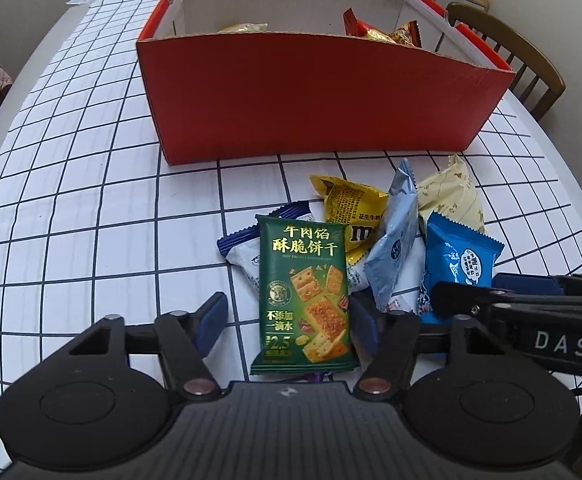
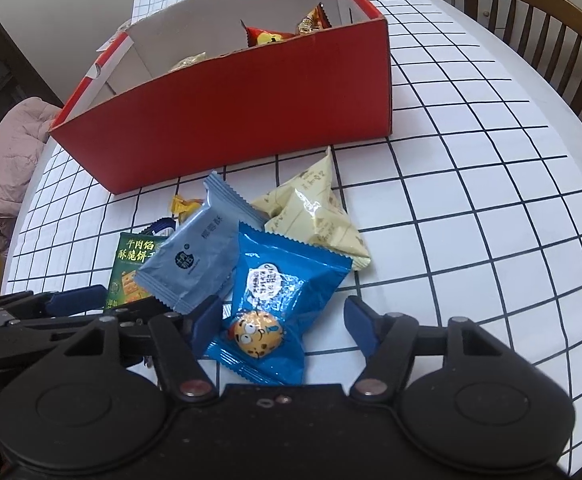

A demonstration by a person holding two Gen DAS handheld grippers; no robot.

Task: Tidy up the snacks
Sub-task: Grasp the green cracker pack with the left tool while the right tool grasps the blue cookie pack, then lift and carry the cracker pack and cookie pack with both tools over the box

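A pile of snack packets lies on the checked tablecloth in front of a red cardboard box [image 1: 311, 92], also in the right wrist view [image 2: 231, 108]. My left gripper [image 1: 287, 320] is open, its jaws either side of a green cracker packet [image 1: 305, 296]. My right gripper [image 2: 279, 324] is open, its jaws either side of a bright blue cookie packet [image 2: 279, 300], also in the left wrist view [image 1: 459, 264]. A grey-blue packet [image 2: 199, 256], a cream packet [image 2: 315, 216] and a yellow packet [image 1: 351, 208] lie between the grippers and the box. The box holds several snacks [image 2: 275, 34].
A wooden chair [image 2: 539, 28] stands at the table's far right edge. A pink garment [image 2: 3, 168] lies off the table's left side. The right gripper's body [image 1: 531, 320] sits close beside my left gripper.
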